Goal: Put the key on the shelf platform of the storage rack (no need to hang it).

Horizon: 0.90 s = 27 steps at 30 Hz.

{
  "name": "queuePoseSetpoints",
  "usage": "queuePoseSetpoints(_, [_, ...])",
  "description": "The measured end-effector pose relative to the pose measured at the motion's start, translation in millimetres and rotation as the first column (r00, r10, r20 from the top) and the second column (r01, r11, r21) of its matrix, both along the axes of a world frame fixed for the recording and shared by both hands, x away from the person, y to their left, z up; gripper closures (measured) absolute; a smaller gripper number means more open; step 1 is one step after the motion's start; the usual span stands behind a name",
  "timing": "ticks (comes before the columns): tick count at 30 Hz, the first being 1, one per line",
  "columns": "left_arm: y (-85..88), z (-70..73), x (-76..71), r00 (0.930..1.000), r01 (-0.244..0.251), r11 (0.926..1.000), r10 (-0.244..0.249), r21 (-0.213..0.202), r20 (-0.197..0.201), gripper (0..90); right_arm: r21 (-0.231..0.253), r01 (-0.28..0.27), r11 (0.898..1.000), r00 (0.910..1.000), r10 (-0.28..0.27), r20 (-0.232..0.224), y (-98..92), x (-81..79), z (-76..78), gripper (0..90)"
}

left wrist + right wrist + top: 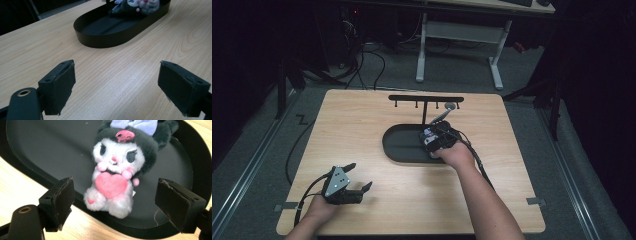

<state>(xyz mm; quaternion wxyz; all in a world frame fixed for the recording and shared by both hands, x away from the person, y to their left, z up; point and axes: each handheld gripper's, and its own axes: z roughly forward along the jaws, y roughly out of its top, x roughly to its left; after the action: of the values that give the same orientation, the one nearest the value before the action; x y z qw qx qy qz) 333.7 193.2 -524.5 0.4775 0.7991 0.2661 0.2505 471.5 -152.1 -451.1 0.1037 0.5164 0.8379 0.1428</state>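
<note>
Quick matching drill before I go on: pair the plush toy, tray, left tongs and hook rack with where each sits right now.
1 plush toy
2 tray
3 left tongs
4 hook rack

a open above bare wood near the table's front left
b standing behind the tray
c lying in the tray's right end
d mid-table on the wood

Pairs: 1-c, 2-d, 3-a, 4-b

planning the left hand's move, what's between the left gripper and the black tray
Only bare wooden table. In the left gripper view, nothing lies between the open left gripper and the black tray; the high view agrees.
</note>
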Motion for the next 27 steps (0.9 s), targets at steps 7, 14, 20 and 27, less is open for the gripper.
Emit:
queuePoseSetpoints(7, [-0.4,-0.1,-0.2,1.0,0.002,1.0,-0.002,0.0,0.0,15.4,-0.007,-0.014,1.0,0.9995,0.014,0.028,-3.9,-4.9,-0.9,14.7])
queuePoseSetpoints(14, [-0.8,-0.1,-0.2,1.0,0.004,1.0,-0.004,0.005,-0.001,15.4,0.033,0.001,0.999,0.9983,-0.003,0.058,-8.4,-17.4,-2.0,14.0])
queuePoseSetpoints(20, [-1.1,-0.2,-0.4,1.0,0.002,1.0,-0.002,0.004,0.002,15.4,0.055,0.018,0.998,0.9956,-0.023,0.091,-14.7,-30.8,-1.7,13.4])
queuePoseSetpoints(27, [-2.1,-0.2,0.2,1.0,0.002,0.9999,-0.001,0.013,-0.004,15.4,0.085,0.007,0.996,0.9866,-0.021,0.162,-24.5,-51.6,-5.9,13.5])
